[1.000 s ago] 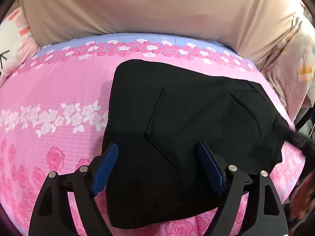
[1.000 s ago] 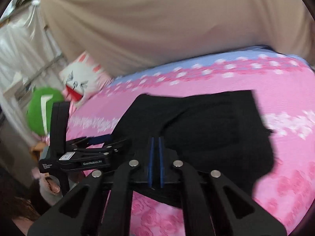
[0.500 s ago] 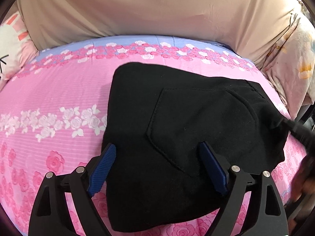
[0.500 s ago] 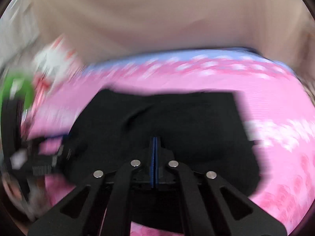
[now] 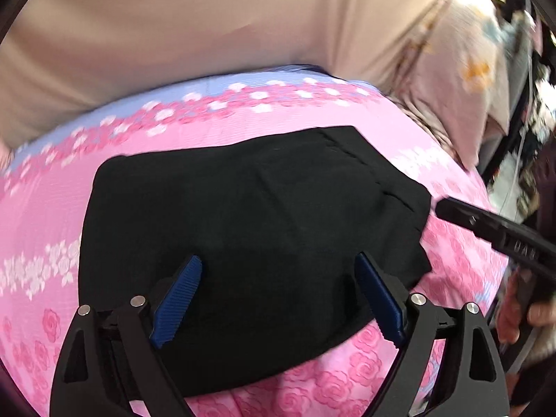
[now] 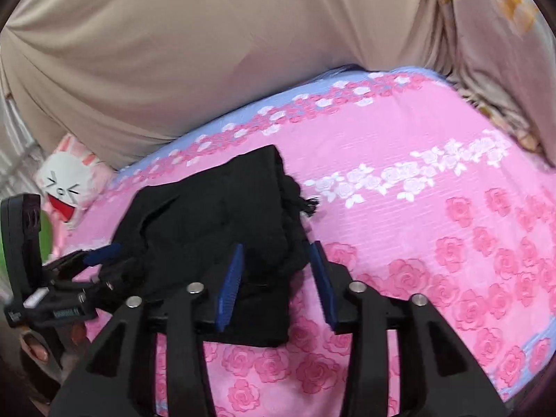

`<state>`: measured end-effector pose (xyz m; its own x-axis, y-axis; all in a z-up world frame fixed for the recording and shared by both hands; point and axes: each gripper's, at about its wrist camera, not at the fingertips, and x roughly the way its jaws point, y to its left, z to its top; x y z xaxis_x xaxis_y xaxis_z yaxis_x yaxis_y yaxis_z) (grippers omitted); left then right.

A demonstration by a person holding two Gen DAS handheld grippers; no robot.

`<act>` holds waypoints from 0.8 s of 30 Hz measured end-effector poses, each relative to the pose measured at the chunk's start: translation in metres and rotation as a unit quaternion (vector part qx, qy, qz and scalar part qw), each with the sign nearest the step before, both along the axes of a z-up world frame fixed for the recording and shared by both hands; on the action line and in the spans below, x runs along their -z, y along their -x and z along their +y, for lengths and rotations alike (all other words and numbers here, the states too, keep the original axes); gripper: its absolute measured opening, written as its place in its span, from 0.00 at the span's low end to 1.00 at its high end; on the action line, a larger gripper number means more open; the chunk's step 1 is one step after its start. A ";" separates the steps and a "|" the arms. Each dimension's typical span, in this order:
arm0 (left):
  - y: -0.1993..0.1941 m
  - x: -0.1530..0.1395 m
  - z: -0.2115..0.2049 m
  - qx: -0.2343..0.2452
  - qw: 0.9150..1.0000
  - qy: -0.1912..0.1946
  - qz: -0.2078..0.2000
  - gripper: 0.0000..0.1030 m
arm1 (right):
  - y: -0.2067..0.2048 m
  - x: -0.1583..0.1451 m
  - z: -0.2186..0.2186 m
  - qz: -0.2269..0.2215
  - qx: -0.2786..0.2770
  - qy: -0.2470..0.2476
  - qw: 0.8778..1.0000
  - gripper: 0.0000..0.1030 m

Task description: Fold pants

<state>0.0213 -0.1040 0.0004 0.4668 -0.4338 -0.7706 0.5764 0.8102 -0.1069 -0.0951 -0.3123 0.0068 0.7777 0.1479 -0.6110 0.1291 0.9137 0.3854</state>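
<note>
Left wrist view: the left claw (image 5: 278,299) hangs spread wide over the near edge of the folded black pants (image 5: 250,243), its blue pads clear of the cloth and still widening a little from a second ago. The pants lie flat on the pink rose-print bed (image 5: 347,365), shifted in view since earlier. At the right edge the right claw (image 5: 448,208) has pulled off the cloth it pinched before. Right wrist view: the right claw (image 6: 278,278), clenched a second ago, is now opening with the pants' bunched corner loose between its pads. Further back sit a cartoon rabbit pillow (image 6: 69,184) and tan drape (image 6: 208,52)
</note>
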 end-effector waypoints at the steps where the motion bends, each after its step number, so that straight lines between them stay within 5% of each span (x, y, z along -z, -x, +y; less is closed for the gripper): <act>1: 0.001 0.002 -0.004 0.002 1.000 -0.009 -0.003 0.85 | -0.004 0.003 0.001 -0.007 -0.014 -0.013 1.000 0.50; 2: 0.001 0.005 -0.007 0.001 1.000 -0.015 -0.004 0.85 | -0.012 0.007 0.003 -0.005 -0.024 -0.012 1.000 0.46; 3: -0.001 0.009 -0.011 -0.002 1.000 -0.024 -0.001 0.85 | -0.016 0.011 0.006 0.005 -0.026 -0.003 1.000 0.26; 6: 0.001 0.007 -0.010 -0.004 1.000 -0.024 0.001 0.85 | -0.010 0.009 0.013 -0.005 -0.050 -0.013 0.999 0.08; 10: 0.012 -0.012 -0.009 0.026 1.000 0.016 -0.005 0.85 | 0.015 -0.012 0.013 -0.057 -0.099 -0.085 0.990 0.04; 15: 0.042 -0.009 -0.075 0.116 0.992 -0.025 -0.042 0.89 | 0.003 -0.022 0.004 -0.069 -0.111 -0.104 0.986 0.04; 18: 0.039 0.009 -0.110 0.118 0.990 -0.064 -0.053 0.89 | -0.002 -0.032 -0.001 -0.072 -0.089 -0.069 0.991 0.03; 20: 0.030 0.013 -0.116 0.103 0.991 -0.072 -0.038 0.89 | 0.001 -0.031 -0.014 -0.059 -0.053 -0.042 0.996 0.12; 21: 0.030 0.011 -0.114 0.104 0.992 -0.064 -0.036 0.89 | 0.002 -0.028 -0.019 -0.051 -0.045 -0.036 0.997 0.33; 22: 0.031 0.009 -0.110 0.107 0.992 -0.055 -0.035 0.89 | 0.005 -0.023 -0.024 -0.044 -0.031 -0.024 0.998 0.43; 24: 0.034 0.005 -0.104 0.105 0.993 -0.049 -0.039 0.89 | 0.004 -0.014 -0.026 -0.033 -0.036 -0.022 0.999 0.51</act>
